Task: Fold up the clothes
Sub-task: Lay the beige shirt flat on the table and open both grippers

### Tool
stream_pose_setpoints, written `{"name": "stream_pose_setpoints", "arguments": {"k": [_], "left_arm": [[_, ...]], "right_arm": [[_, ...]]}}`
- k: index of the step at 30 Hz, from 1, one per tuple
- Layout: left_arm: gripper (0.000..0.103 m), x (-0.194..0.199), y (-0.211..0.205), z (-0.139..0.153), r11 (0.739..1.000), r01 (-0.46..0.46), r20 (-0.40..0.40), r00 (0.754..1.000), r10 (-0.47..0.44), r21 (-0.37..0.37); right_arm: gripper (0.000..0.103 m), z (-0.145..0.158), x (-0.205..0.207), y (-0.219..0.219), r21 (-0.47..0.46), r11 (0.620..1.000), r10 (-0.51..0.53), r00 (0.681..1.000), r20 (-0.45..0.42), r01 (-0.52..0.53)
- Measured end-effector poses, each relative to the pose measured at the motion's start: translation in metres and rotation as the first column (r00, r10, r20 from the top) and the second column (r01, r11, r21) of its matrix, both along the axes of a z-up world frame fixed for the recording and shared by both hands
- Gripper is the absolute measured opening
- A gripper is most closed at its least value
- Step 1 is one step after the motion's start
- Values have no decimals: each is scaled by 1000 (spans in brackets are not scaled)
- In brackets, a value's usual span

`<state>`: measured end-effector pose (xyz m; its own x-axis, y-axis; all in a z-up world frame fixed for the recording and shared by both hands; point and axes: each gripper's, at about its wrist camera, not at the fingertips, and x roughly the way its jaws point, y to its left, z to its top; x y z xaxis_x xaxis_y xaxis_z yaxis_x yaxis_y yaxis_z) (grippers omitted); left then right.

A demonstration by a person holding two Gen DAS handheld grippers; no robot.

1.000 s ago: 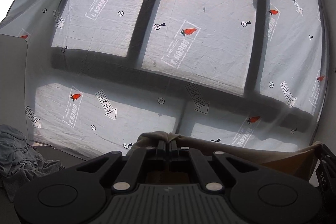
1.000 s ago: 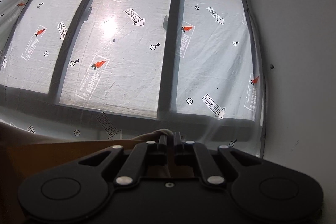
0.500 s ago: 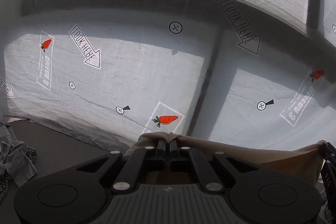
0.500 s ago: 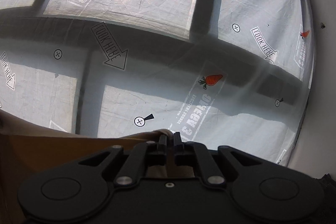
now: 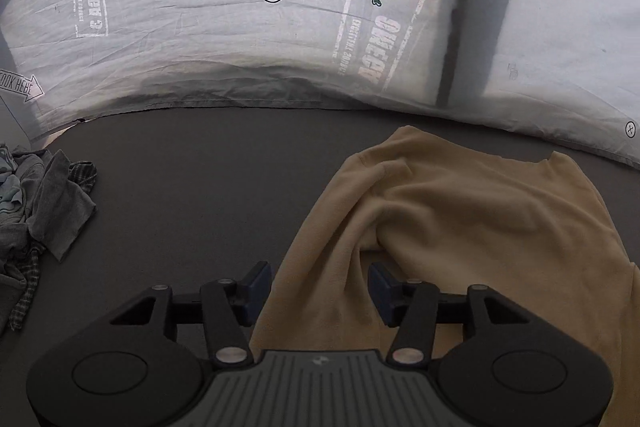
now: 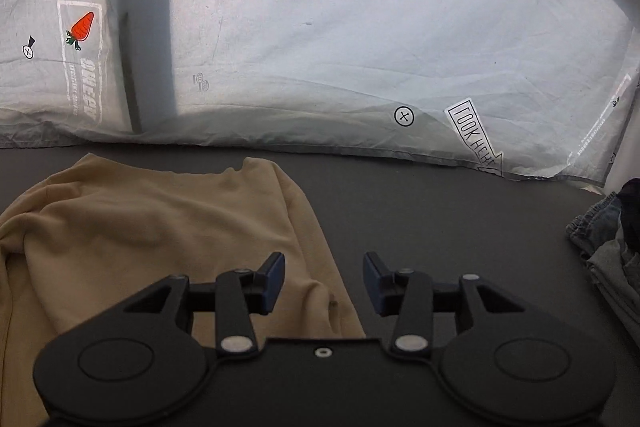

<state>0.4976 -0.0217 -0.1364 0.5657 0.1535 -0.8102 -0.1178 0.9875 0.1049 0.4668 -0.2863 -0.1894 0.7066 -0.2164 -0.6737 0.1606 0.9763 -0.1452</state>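
Note:
A tan garment [image 5: 472,227] lies rumpled on the dark grey table [image 5: 200,187], its far edge toward the printed sheet. It also shows in the right wrist view [image 6: 160,235]. My left gripper [image 5: 318,285] is open and empty, just above the garment's near left edge. My right gripper [image 6: 324,279] is open and empty, over the garment's near right edge.
A pile of grey and checked clothes [image 5: 36,211] lies at the table's left. Denim and grey clothes [image 6: 608,247] lie at its right edge. A white printed sheet with carrots [image 5: 360,27] hangs behind the table's far edge.
Both grippers were shut on the tan garment and held it up. They have tilted down to the table, opened, and the garment now lies on the surface.

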Motion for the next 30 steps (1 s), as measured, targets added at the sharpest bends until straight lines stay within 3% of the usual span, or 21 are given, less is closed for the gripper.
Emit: {"name": "stream_pose_setpoints", "arguments": {"k": [4,12,21,26,29,30], "left_arm": [[67,-63,-12,-12,999,42,-96,995,-41,12],[71,-149,-21,-34,1000,24,-214,977,-21,9],[81,-157,-10,-50,999,-44,-238,971,38,-22],[92,-155,-4,-54,997,-64,-252,966,54,-32],[99,-153,-2,-58,997,-74,-259,964,63,-33],[100,-153,1,-60,995,-87,-264,962,72,-46]], "right_arm": [[47,-21,-65,-18,-8,999,-34,995,-89,34],[48,-21,-170,-53,72,988,-123,982,-146,134],[51,-29,-200,-76,117,978,-151,973,-173,173],[50,-40,-200,-80,205,964,-130,974,-185,168],[42,-42,-200,-75,217,965,-114,979,-170,150],[34,-41,-200,-75,224,964,-110,980,-166,146]]}}
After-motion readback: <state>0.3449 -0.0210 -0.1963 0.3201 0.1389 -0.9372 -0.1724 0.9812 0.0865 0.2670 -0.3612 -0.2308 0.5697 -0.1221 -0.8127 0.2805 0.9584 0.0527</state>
